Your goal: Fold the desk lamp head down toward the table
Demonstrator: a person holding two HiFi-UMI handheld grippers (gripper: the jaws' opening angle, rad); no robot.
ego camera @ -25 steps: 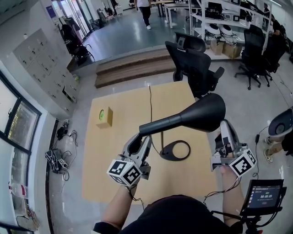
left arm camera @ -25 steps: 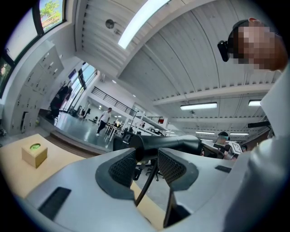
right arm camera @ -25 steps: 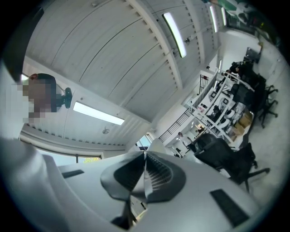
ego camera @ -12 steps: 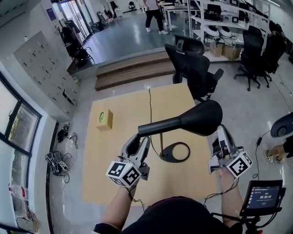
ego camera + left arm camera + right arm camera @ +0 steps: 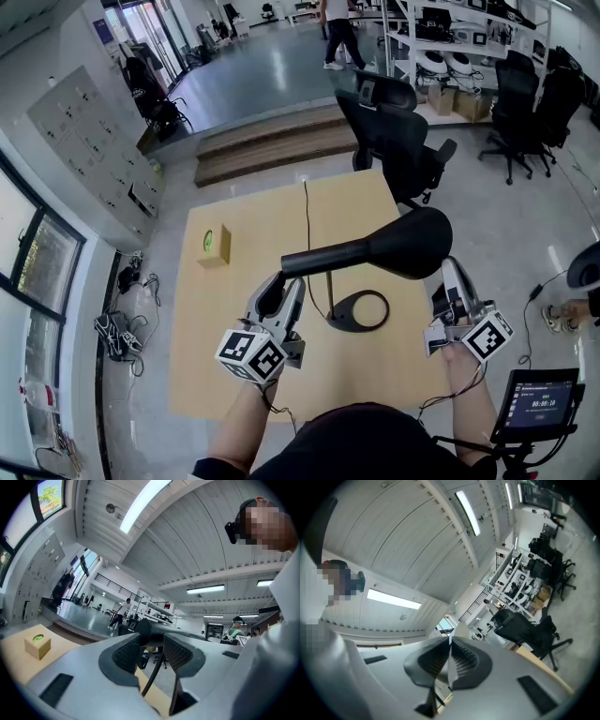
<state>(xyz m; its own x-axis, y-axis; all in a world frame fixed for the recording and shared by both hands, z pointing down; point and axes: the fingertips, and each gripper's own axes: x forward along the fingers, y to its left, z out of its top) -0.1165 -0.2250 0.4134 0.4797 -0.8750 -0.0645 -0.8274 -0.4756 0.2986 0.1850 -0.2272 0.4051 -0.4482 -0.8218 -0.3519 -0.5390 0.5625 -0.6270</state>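
Two tools, one desk lamp.

- Item: left tool point(image 5: 279, 284), jaws closed around the rear end of the lamp arm point(image 5: 328, 255), steadying it.
- Item: right tool point(image 5: 447, 275), jaws pressed together with nothing between them, sitting just beneath the rim of the lamp head point(image 5: 412, 242).
- Item: lamp head, raised well above the surface point(image 5: 244, 234), arm near level, ring base point(image 5: 359, 309) flat on the wood.
- Step in hand, as I judge it: bracing before the fold, head not yet lowered.
- Next move: my right tool needs to get above the head and press it down while the left holds the arm against tipping.
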